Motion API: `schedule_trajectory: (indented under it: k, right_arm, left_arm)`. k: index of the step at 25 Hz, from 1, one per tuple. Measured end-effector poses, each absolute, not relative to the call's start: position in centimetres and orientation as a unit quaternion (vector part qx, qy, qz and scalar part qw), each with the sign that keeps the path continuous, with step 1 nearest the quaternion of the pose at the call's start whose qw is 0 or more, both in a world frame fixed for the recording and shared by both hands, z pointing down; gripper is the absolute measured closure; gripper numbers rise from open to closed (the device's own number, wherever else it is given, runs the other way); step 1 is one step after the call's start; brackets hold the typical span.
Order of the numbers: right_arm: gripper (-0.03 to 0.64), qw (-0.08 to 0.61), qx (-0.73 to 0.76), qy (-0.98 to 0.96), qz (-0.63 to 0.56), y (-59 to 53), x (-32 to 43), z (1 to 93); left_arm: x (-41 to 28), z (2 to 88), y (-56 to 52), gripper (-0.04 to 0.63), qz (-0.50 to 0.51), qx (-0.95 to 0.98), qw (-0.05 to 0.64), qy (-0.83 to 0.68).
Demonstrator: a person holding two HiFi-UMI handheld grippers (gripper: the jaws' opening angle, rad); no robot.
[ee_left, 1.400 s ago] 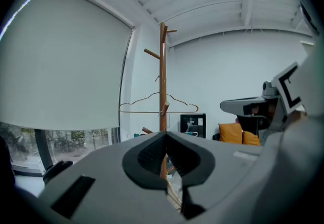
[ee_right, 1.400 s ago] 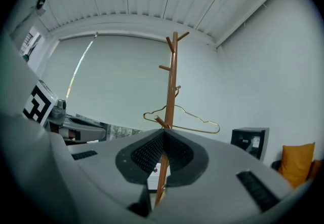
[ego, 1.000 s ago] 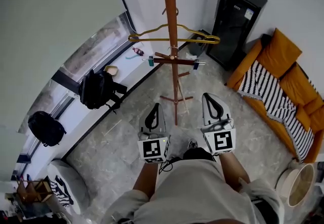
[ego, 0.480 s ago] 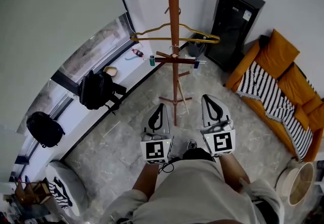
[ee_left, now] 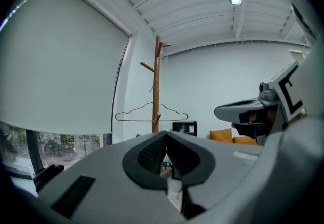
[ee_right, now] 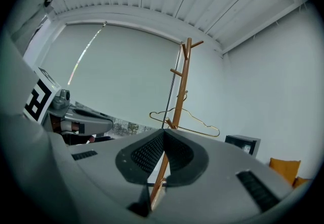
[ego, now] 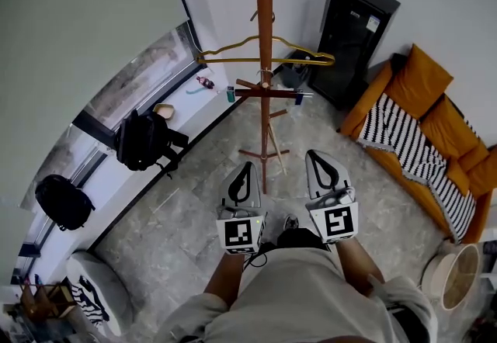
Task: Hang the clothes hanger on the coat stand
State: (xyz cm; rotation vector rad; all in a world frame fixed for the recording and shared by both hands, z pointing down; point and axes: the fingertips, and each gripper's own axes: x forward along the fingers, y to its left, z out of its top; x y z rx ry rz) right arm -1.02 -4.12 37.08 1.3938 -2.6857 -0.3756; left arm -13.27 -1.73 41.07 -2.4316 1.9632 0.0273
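A thin gold wire clothes hanger [ego: 264, 54] hangs on the tall brown wooden coat stand [ego: 264, 0], level with its middle pegs. The hanger [ee_left: 152, 115] and stand [ee_left: 156, 86] also show in the left gripper view, and the hanger [ee_right: 185, 121] on the stand [ee_right: 182, 86] in the right gripper view. My left gripper [ego: 243, 171] and right gripper [ego: 318, 161] are held side by side near my waist, well short of the stand. Both are shut with nothing between their jaws.
A black cabinet [ego: 356, 39] stands behind the stand on the right. An orange sofa with a striped throw [ego: 423, 132] lines the right wall. Two black backpacks [ego: 140, 140] [ego: 58, 200] lie along the window on the left. A round basket [ego: 458, 275] sits at lower right.
The view has shifted slightly; both grippers sit a little lower and closer to my body. The hanger stays on the stand.
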Motion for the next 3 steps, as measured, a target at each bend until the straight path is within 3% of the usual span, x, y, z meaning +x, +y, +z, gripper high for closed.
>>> schedule_trajectory:
  k: [3]
  right_arm:
    - [0.612,0.05,0.457,-0.88,-0.123,-3.61,-1.5,37.72]
  left_arm:
    - [-13.52,41.36,-1.25,0.586,0.008,-0.781,0.011,0.624]
